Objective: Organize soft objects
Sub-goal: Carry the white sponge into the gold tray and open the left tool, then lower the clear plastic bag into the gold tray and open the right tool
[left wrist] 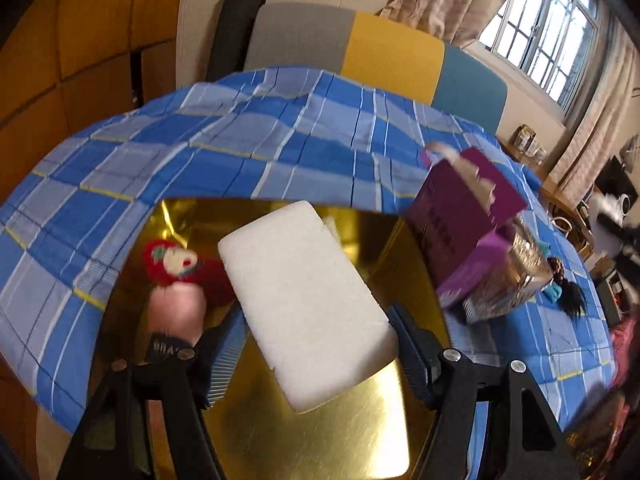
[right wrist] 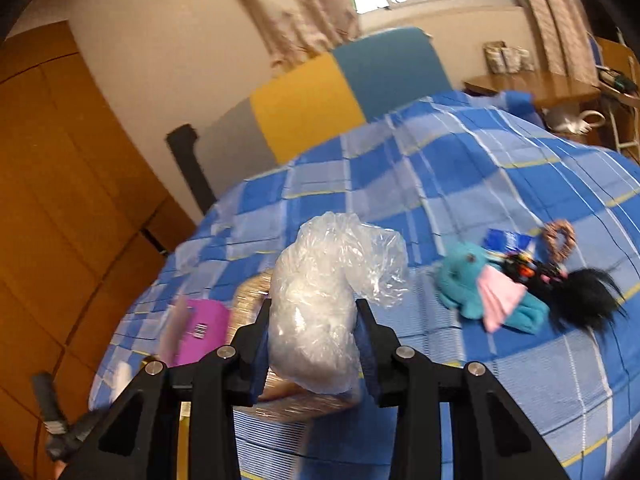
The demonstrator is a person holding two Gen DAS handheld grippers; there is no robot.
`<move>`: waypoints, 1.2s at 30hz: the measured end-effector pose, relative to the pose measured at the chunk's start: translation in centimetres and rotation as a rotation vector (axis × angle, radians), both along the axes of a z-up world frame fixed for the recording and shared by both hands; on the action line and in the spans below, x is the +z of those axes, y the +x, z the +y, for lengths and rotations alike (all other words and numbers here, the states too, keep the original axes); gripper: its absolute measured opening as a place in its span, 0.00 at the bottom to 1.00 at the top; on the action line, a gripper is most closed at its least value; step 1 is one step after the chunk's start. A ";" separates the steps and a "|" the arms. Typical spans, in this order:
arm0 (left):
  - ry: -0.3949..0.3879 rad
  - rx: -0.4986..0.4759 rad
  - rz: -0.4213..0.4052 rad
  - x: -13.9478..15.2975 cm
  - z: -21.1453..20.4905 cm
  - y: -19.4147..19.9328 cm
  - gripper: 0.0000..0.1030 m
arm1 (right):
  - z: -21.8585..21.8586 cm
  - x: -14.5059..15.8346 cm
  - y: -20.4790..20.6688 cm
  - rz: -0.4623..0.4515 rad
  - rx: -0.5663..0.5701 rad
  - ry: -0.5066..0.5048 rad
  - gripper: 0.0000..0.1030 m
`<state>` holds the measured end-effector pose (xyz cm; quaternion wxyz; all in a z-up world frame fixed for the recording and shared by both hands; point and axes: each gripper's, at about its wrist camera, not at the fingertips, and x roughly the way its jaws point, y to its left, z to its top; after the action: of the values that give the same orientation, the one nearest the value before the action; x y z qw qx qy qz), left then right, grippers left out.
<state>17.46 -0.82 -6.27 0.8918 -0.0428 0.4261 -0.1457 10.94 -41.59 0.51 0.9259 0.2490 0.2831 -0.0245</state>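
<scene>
My left gripper [left wrist: 316, 312] is shut on a white foam block [left wrist: 304, 296], which tilts between the ribbed pads just above a gold box [left wrist: 360, 420]. A red plush toy [left wrist: 176, 264] with a pink part [left wrist: 176, 312] lies inside that box at the left. In the right wrist view my right gripper [right wrist: 314, 308] is shut on a clear plastic bag [right wrist: 320, 304] of white stuffing, held above the bed. A teal plush toy [right wrist: 472, 280] with a pink fin lies on the bedspread to the right, and a black furry item [right wrist: 588, 292] touches it.
A blue plaid bedspread [left wrist: 240, 148] covers the bed. A purple box [left wrist: 468, 220] stands open beside the gold box, over a shiny wrapped item [left wrist: 516, 276]. A grey, yellow and teal headboard [left wrist: 392, 56] is behind. A wooden wardrobe [right wrist: 60, 200] stands left and a desk [right wrist: 532, 84] far right.
</scene>
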 end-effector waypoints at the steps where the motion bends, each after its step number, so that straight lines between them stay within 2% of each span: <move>1: 0.011 0.001 0.005 -0.4 0.1 -0.2 0.69 | 0.5 0.3 0.2 -0.006 0.007 -0.004 0.36; 8: 0.101 -0.020 0.084 -4.1 0.6 -0.8 0.70 | 2.4 1.4 1.0 -0.009 0.029 -0.046 0.36; 12: 0.122 -0.010 0.114 -5.5 0.9 -1.0 0.78 | 2.8 2.1 1.2 -0.013 0.027 -0.053 0.36; 16: 0.098 0.040 0.104 -5.3 1.8 -1.7 0.87 | 4.1 3.7 1.6 -0.038 0.048 -0.088 0.37; 20: 0.070 0.090 0.084 -5.2 3.0 -3.0 0.89 | 6.9 5.4 2.2 -0.065 0.096 -0.152 0.36; 23: 0.048 0.108 0.069 -5.2 3.6 -3.5 0.89 | 9.2 5.9 2.9 -0.074 0.149 -0.162 0.36; 29: -0.013 0.121 0.060 -5.3 4.7 -4.9 0.89 | 13.5 5.7 4.5 -0.061 0.240 -0.188 0.37; 36: -0.031 0.134 0.050 -5.0 5.3 -5.3 0.89 | 17.8 4.6 6.0 -0.022 0.321 -0.222 0.36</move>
<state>12.18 4.49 -11.26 0.8879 -0.0887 0.4422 -0.0913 16.96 -23.78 5.10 0.9427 0.0972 0.3048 0.0949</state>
